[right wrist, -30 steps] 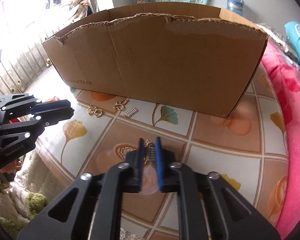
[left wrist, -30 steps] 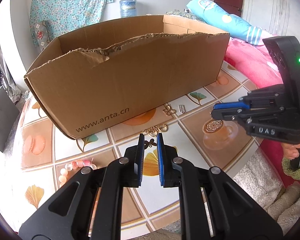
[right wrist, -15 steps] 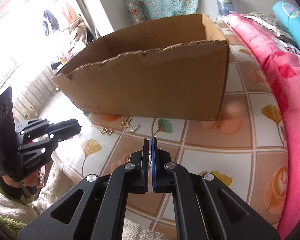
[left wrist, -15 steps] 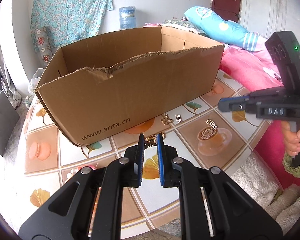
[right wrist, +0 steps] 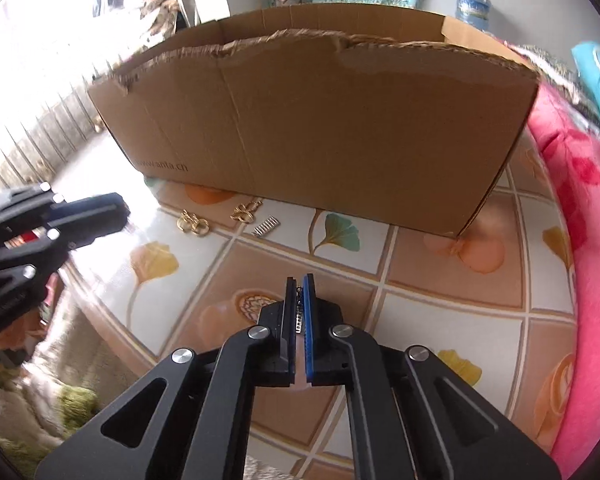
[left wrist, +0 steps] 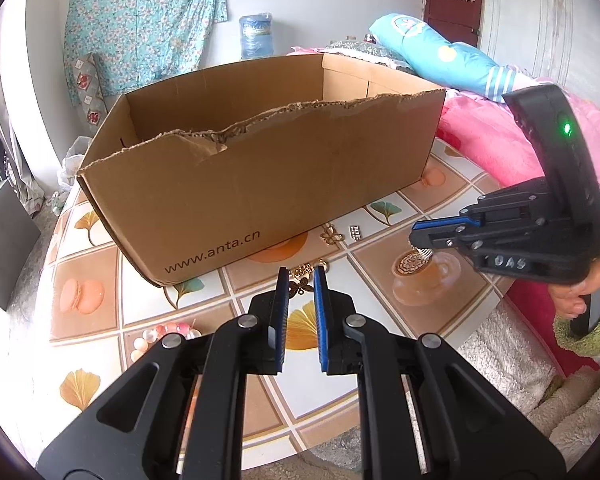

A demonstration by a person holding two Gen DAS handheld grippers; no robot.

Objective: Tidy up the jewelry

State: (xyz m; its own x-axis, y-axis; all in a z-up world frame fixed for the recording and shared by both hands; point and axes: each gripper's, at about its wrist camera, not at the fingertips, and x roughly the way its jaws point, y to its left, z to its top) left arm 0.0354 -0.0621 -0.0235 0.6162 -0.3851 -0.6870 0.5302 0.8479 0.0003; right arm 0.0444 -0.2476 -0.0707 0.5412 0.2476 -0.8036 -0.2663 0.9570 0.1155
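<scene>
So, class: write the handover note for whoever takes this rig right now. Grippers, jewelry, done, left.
Right gripper: jaws shut on a small silver comb-like piece, lifted off the table.
Left gripper: open, empty, hovering above a dark butterfly charm.
On the tablecloth before the cardboard box: gold rings, gold knot charm, second silver comb piece, pink bead bracelet.
Done: one piece picked up. Box contents hidden.
Left: probably box everything.

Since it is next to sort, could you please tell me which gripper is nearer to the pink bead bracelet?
Left. The left gripper is open just right of the pink bead bracelet; the right gripper is far across the table.
</scene>
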